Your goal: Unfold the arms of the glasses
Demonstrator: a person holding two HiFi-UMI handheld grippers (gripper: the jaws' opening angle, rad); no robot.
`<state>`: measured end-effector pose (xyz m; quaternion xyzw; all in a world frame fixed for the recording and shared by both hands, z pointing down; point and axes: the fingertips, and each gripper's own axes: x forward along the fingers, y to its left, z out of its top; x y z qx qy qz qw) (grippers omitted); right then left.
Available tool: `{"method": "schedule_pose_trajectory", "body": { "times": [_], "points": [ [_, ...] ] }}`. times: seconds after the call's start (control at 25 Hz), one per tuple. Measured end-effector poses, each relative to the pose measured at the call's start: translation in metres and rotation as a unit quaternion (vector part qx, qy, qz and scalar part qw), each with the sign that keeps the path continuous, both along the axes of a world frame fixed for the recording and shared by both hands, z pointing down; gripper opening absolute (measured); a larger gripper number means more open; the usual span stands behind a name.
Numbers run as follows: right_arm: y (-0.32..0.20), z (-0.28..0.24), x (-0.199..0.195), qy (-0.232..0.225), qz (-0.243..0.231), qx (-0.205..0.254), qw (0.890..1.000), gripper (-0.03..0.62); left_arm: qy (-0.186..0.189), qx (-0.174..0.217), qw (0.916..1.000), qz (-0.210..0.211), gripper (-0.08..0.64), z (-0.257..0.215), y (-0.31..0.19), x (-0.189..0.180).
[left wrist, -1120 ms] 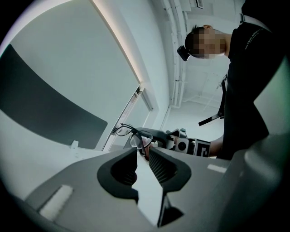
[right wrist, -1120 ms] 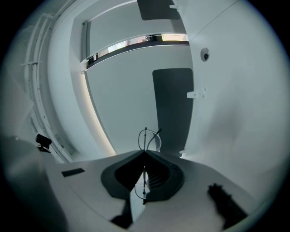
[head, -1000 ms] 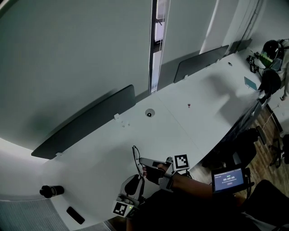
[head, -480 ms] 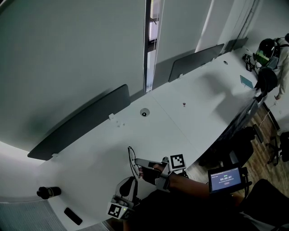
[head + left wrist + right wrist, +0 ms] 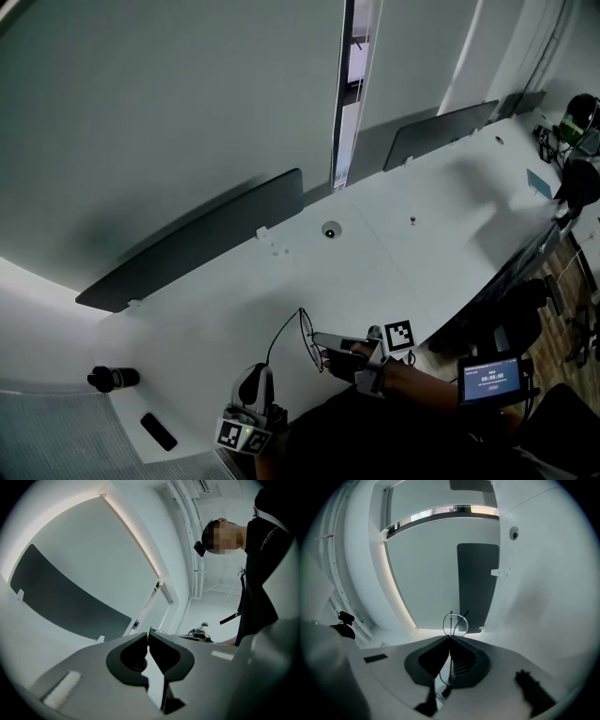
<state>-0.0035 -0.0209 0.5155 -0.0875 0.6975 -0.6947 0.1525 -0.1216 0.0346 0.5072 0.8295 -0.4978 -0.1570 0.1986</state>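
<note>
Head view: the left gripper [image 5: 265,368] had just been closing and was pinched on the tip of the arm [image 5: 281,336], a thin wire stretching away from the glasses [image 5: 305,330]. The right gripper [image 5: 319,341] was clamped on the round-lensed frame, over the near edge of the smooth white table [image 5: 394,253]. A dark divider panel [image 5: 197,239] stood along the far side. A black cylinder [image 5: 112,378] and a flat black slab [image 5: 157,431] lay well off to the left.

Left gripper view: jaws together, with a dark sliver at their tips.

Right gripper view: jaws shut on the wire rim, with a lens loop poking up beyond the tips.
</note>
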Motion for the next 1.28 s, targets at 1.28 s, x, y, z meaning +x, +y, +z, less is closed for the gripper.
{"method": "schedule_pose_trajectory", "body": {
  "times": [1.28],
  "points": [
    [0.052, 0.006, -0.022, 0.003, -0.122, -0.037, 0.992, 0.009, 0.055, -0.022, 0.9939, -0.093, 0.032, -0.004, 0.006, -0.07]
  ]
}}
